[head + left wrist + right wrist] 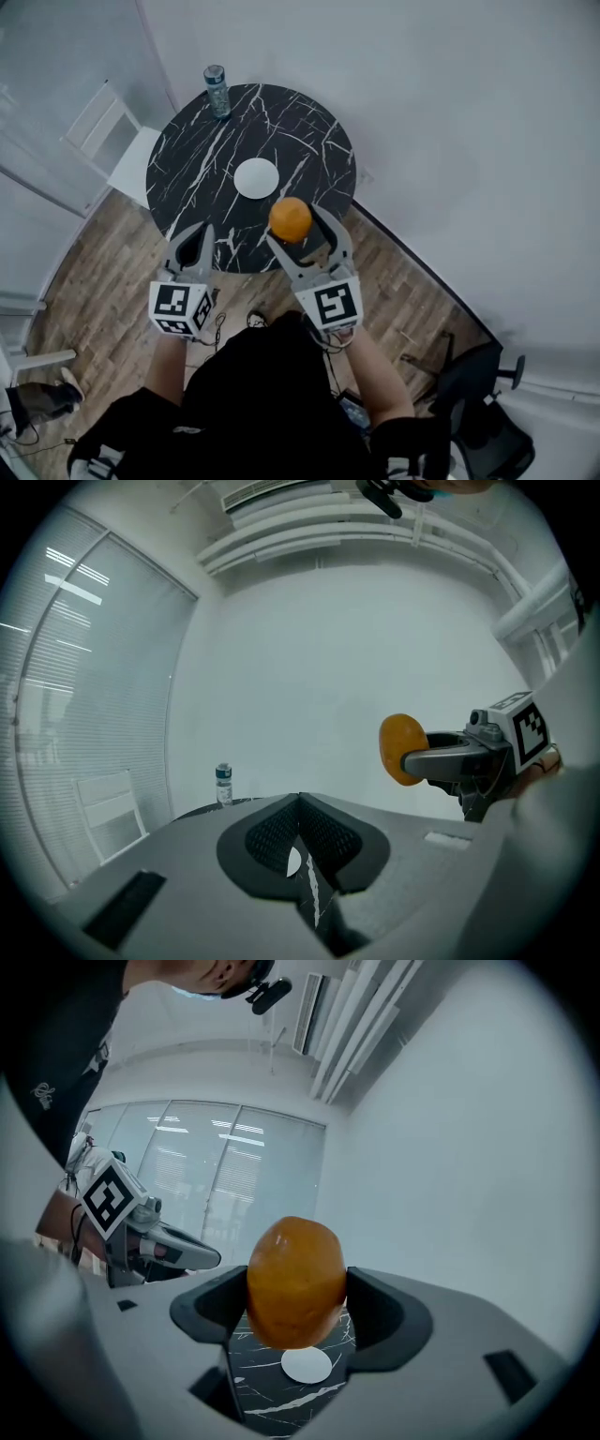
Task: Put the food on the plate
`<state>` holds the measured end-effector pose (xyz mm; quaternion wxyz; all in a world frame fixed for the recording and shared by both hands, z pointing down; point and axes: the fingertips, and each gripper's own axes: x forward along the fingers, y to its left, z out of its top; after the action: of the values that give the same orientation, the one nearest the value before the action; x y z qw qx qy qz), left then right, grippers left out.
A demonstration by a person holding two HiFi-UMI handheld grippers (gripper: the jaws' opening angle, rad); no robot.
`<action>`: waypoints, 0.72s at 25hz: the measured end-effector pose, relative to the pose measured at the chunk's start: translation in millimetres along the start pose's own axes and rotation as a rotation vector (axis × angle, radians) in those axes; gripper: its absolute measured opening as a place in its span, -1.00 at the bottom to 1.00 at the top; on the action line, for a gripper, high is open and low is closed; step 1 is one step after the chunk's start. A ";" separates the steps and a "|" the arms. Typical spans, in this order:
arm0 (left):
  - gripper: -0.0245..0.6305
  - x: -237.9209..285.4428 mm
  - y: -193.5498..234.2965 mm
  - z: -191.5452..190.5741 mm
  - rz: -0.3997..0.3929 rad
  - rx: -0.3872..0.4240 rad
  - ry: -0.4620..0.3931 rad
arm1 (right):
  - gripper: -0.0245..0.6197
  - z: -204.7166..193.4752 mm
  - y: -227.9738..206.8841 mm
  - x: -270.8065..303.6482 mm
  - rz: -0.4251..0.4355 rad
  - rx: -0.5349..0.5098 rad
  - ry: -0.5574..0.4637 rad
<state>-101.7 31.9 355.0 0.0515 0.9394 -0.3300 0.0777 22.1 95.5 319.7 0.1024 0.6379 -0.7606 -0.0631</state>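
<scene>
Right gripper [300, 221] jaws pinching the orange [295, 1283], left gripper [195, 236] jaws pressed together. I'd lower it gently onto the middle of the plate [256, 178].

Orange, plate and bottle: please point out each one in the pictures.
orange [291, 218], head view, its top side.
plate [256, 178], head view, its bare middle.
bottle [217, 92], head view, its body.

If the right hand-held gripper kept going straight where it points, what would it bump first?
Probably the white plate on the black table: it sits right in line past the orange held by the right hand-held gripper. Depth is hard to judge.
</scene>
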 end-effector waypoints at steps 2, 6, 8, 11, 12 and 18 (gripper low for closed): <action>-0.93 3.7 6.3 -3.8 -0.001 -0.007 0.011 | 0.07 -2.2 0.2 9.3 0.011 -0.010 0.017; -0.93 18.4 21.8 -11.8 0.012 -0.021 0.029 | 0.07 -9.8 -4.9 32.1 0.046 0.021 0.018; -0.93 27.1 28.7 -15.1 0.018 -0.027 0.033 | 0.07 -15.9 -10.5 43.4 0.059 0.037 0.025; -0.93 37.9 40.1 -17.1 0.049 -0.044 0.032 | 0.07 -22.6 -18.7 61.5 0.084 0.027 0.037; -0.93 41.8 42.8 -17.2 0.058 -0.051 0.033 | 0.07 -23.9 -20.7 67.2 0.100 0.020 0.039; -0.93 77.5 60.5 -17.8 0.094 -0.086 0.048 | 0.07 -31.4 -38.5 108.3 0.177 -0.018 0.085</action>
<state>-82.0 -59.9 389.2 0.0958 0.9177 -0.3752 0.0882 48.5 -16.8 349.6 0.1455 0.5695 -0.8083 -0.0333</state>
